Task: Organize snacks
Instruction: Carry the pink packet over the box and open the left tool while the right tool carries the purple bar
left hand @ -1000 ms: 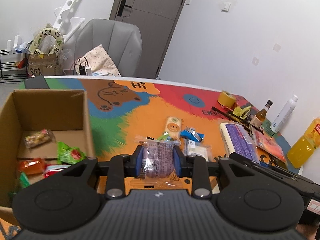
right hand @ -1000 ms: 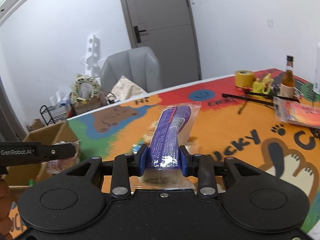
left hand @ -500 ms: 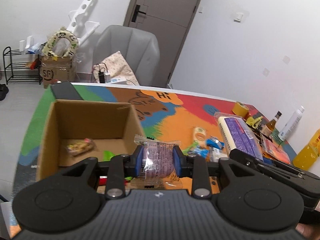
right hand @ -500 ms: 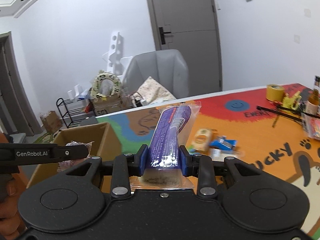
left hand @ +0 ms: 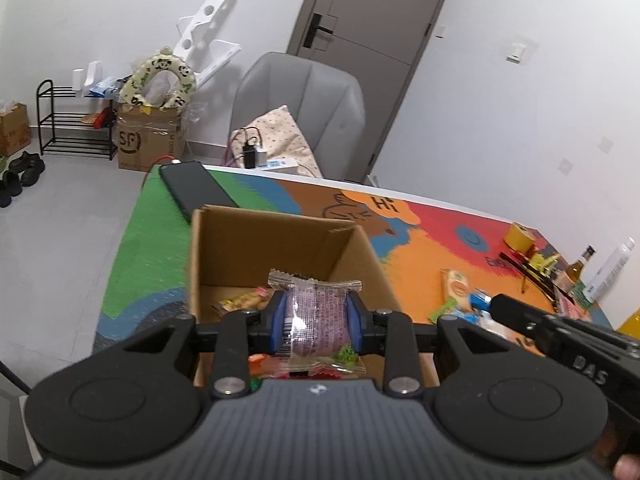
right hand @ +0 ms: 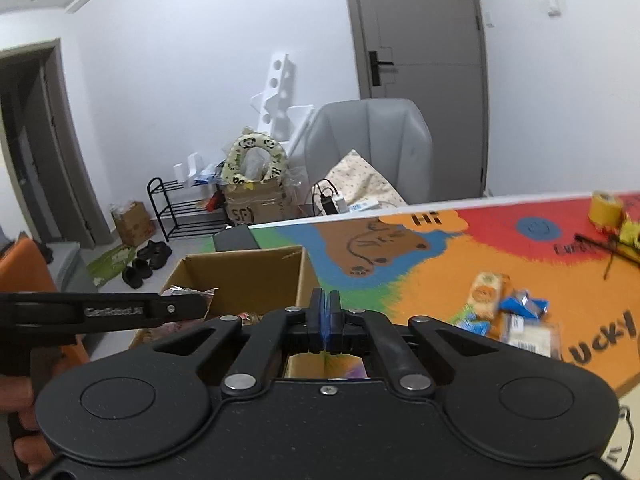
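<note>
My left gripper [left hand: 316, 322] is shut on a purple snack packet [left hand: 316, 304] in clear wrap, held over the open cardboard box [left hand: 276, 216]. Several snacks lie on the box floor. In the right wrist view the same box [right hand: 240, 264] sits ahead and to the left, and the left gripper's finger [right hand: 120, 312] reaches over it with the packet's end [right hand: 184, 291] showing. My right gripper [right hand: 325, 320] is shut, blue pads together, nothing between them. A purple patch [right hand: 352, 372] shows below its jaws. Loose snacks [right hand: 488, 292] lie on the colourful table mat [right hand: 440, 280].
A dark flat device [left hand: 196, 192] lies behind the box at the table's far corner. A yellow tape roll [left hand: 520, 236], a glass bottle [left hand: 578, 268] and a white bottle [left hand: 612, 272] stand at the right. A grey chair [left hand: 300, 112] is beyond the table.
Both grippers have swung left to the cardboard box. The long purple pack has left the right gripper's jaws, which have closed on nothing. The left gripper still holds its packet.
</note>
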`<state>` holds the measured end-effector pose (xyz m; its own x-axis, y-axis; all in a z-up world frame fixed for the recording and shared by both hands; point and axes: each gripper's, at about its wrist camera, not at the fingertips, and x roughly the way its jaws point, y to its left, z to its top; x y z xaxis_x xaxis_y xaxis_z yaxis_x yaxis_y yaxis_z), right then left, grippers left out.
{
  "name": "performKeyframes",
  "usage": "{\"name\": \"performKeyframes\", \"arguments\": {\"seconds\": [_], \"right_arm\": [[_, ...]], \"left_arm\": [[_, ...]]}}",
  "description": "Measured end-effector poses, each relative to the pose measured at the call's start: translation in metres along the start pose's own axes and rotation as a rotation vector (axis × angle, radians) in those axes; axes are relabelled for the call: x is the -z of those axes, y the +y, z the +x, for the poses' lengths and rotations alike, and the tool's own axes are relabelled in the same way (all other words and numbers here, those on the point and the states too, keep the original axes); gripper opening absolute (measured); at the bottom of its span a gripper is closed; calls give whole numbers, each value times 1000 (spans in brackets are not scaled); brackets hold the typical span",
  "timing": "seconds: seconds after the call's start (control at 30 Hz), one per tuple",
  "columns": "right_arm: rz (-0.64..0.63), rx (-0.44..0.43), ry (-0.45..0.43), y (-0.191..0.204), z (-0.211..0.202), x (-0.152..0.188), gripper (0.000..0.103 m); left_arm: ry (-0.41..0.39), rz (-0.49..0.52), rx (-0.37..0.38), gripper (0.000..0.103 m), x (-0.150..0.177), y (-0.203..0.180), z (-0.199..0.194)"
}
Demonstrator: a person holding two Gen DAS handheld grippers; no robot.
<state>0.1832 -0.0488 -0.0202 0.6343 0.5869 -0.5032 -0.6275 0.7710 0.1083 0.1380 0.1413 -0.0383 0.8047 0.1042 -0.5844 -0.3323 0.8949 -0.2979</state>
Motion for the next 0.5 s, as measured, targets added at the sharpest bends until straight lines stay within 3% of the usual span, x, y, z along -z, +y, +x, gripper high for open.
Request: {"name": "performKeyframes", "arguments": {"seconds": [0.17, 0.23, 0.3, 0.4, 0.5], "right_arm": [[36, 27, 41, -3, 5, 3, 0], [37, 43, 71, -5, 9, 10, 4], [36, 63, 101, -8, 12, 18, 22], [49, 79, 145, -16, 16, 30, 24], [55, 89, 184, -22, 19, 41, 28]], "left_arm": [[26, -32, -8, 31, -4, 18, 13], [38, -43, -14, 31, -4, 23, 16], [46, -51, -11, 38, -4, 28, 16], [40, -61, -13, 52, -4, 32, 13], [31, -60, -14, 56, -2, 32, 8]]}}
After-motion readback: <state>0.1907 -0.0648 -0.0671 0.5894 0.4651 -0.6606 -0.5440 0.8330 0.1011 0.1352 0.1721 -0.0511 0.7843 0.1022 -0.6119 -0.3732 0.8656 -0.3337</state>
